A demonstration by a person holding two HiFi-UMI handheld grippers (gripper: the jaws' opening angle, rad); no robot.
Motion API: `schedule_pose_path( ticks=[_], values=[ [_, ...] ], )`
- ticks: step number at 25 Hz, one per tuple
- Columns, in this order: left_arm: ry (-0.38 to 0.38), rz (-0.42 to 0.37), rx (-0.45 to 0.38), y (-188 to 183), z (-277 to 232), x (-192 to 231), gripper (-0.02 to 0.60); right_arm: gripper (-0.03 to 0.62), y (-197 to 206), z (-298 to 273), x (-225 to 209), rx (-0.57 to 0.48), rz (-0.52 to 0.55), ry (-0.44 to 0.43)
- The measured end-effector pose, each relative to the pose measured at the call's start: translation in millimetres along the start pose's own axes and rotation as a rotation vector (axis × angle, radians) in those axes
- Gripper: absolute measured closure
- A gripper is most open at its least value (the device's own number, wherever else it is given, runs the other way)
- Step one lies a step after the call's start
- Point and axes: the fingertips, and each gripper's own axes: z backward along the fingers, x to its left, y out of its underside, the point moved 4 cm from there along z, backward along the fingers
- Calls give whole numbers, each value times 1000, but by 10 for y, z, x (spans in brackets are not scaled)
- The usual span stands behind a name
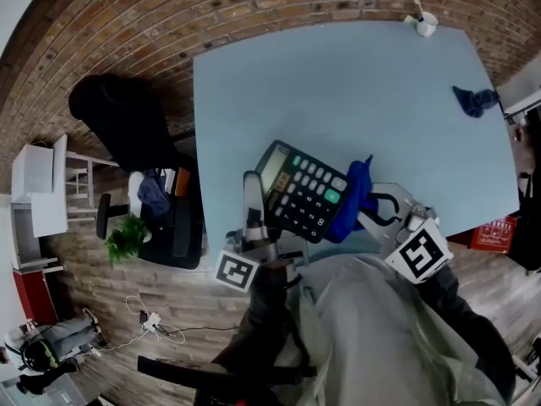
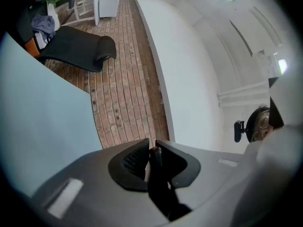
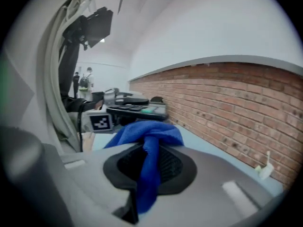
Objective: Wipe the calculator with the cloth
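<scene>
A black calculator (image 1: 302, 192) with grey keys and one green key is held tilted above the near edge of the light blue table (image 1: 355, 91). My left gripper (image 1: 256, 194) is shut on its left edge; in the left gripper view that thin dark edge (image 2: 154, 159) stands between the jaws of the left gripper (image 2: 150, 151). My right gripper (image 1: 365, 210) is shut on a blue cloth (image 1: 355, 193), which lies against the calculator's right side. In the right gripper view the cloth (image 3: 150, 148) hangs bunched through the right gripper (image 3: 147, 167), with the calculator (image 3: 137, 109) just beyond it.
A second, darker blue cloth (image 1: 473, 100) lies at the table's far right, and a small white cup (image 1: 425, 25) stands at the far corner. Left of the table are a black chair (image 1: 127, 125) and a green plant (image 1: 127, 237). A red box (image 1: 493, 233) sits at the right.
</scene>
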Motion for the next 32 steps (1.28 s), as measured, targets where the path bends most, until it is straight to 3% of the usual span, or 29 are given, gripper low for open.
schedule_pose_path(
  ticks=[2, 7, 9, 12, 13, 18, 25, 28, 32],
  values=[
    [15, 8, 14, 47, -31, -23, 534, 542, -30, 12, -106, -13, -32, 28],
    [86, 23, 83, 116, -110, -73, 535, 542, -114, -61, 456, 20, 81, -184],
    [145, 16, 118, 92, -114, -156, 534, 542, -93, -8, 356, -49, 13, -154],
    [234, 38, 173, 74, -92, -260, 534, 542, -97, 246, -58, -177, -265, -7],
    [256, 53, 195, 96, -86, -277, 534, 542, -133, 335, -138, -188, -258, 8],
    [308, 81, 270, 237, -105, -309, 535, 542, -430, 316, -193, -110, 118, -24],
    [319, 28, 415, 556, -97, -370, 535, 542, -462, 27, -582, -50, 186, 62],
    [271, 43, 364, 524, -111, -321, 535, 542, -459, -13, -610, -47, 164, 49],
    [111, 101, 161, 238, -119, -98, 535, 542, -389, 250, -351, 14, 140, -44]
  ],
)
